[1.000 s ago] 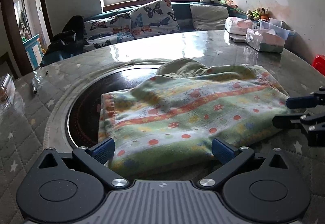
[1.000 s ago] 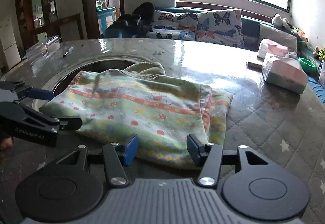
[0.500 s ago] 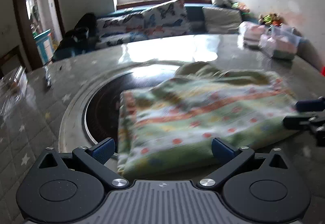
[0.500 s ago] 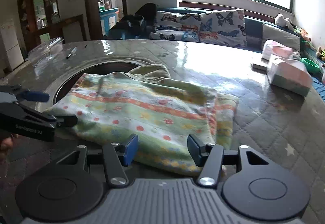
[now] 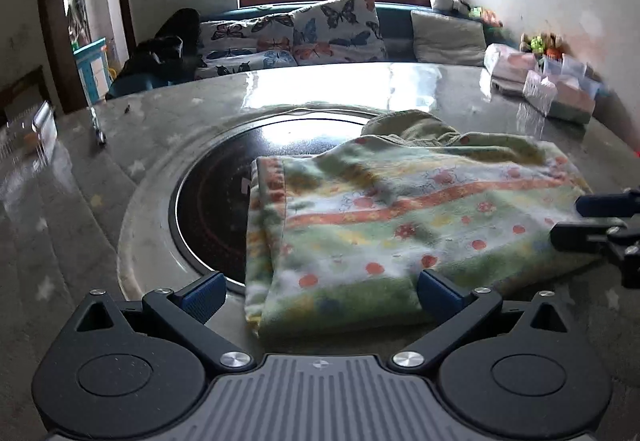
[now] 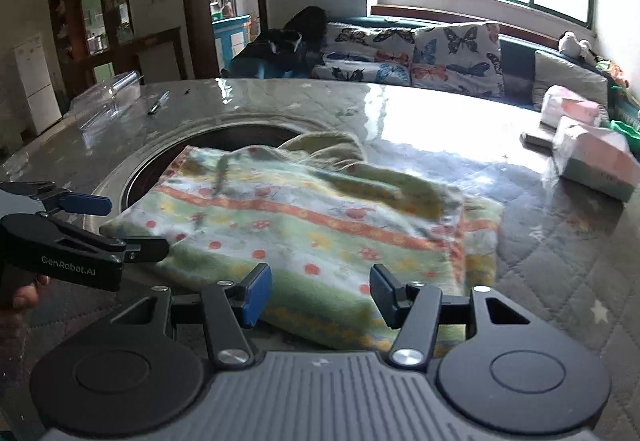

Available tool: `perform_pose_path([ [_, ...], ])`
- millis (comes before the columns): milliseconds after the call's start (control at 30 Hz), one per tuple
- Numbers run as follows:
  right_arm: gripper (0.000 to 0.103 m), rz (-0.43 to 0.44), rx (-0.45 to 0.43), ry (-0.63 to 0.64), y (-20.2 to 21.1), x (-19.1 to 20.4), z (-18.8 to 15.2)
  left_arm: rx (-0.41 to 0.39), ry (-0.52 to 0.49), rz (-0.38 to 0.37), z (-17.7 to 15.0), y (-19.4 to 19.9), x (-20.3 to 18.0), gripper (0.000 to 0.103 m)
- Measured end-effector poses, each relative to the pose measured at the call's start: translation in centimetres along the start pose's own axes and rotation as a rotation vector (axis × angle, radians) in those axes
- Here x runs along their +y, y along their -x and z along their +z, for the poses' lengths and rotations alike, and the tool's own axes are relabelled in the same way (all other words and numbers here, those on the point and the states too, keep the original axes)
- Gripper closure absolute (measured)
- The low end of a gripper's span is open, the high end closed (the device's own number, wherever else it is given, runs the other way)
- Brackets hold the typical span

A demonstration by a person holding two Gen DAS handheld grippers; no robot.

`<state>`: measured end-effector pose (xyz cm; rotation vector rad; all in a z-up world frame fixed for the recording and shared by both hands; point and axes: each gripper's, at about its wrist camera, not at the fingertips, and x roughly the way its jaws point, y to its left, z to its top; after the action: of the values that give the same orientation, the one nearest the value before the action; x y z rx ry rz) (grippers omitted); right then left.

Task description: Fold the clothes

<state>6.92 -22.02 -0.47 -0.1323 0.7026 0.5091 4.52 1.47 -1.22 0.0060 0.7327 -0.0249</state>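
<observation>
In the left wrist view, a clear plastic box (image 5: 38, 129) is seen at the far left edge on the round grey quilted table (image 5: 72, 209), with a dark pen (image 5: 98, 129) lying just beside it. A black glass disc (image 5: 216, 197), ringed by a pale rim, is set into the middle of the table. The folded green fleece garment with orange stripes and red dots (image 5: 400, 217) is laid across the right part of that disc and the table beyond it, filling the centre and right of the frame. The left gripper (image 5: 320, 291) is held low at the near edge of the garment with its blue-padded jaws spread wide; nothing is clasped, though the right pad appears to lie against the cloth. At the right edge the right gripper (image 5: 588, 219) is seen side-on by the garment's right end. In the right wrist view the right gripper (image 6: 320, 299) is shown released, its jaws standing apart over the garment's near hem with no cloth pinched. Pink tissue packs (image 6: 592, 157) are placed at the table's right, and butterfly-print cushions (image 6: 416, 57) are seen on the sofa behind.
</observation>
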Motion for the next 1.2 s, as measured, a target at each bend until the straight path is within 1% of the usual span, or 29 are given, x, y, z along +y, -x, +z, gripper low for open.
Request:
perform_pose_path([
  [100,0.047,0.004,0.02,0.007,-0.6,0.2,-0.2,0.011,0.022,-0.008,0.1,0.1,0.3,0.0],
  [167,0.047,0.006,0.015,0.008,-0.5,0.3,0.0,0.019,0.038,-0.007,0.4,0.4,0.5,0.0],
  [233,0.047,0.008,0.006,0.008,-0.3,0.3,0.1,0.008,0.049,0.003,0.7,0.8,0.7,0.0],
  [333,0.047,0.017,0.003,0.009,-0.5,0.6,0.2,0.01,0.05,0.015,0.6,0.6,1.0,0.0],
  [567,0.046,0.018,0.018,0.022,-1.2,0.8,0.2,0.01,0.061,0.011,0.1,0.4,1.2,0.0],
  [700,0.046,0.018,0.01,0.026,-0.9,0.9,0.4,-0.006,0.08,0.035,0.5,1.0,1.7,0.0],
  [833,0.046,0.024,0.001,0.031,-1.0,1.3,0.5,0.016,0.086,0.045,0.0,0.3,2.2,0.0],
  [933,0.045,0.021,0.018,0.036,-1.4,1.3,0.4,0.014,0.089,0.047,-0.2,0.3,2.3,0.0],
  [1133,0.045,0.031,-0.003,0.042,-0.9,1.6,0.9,0.002,0.105,0.072,0.2,0.9,2.9,0.0],
  [1200,0.045,0.033,0.006,0.044,-1.3,1.7,0.7,0.018,0.107,0.083,-0.1,0.5,3.2,0.0],
])
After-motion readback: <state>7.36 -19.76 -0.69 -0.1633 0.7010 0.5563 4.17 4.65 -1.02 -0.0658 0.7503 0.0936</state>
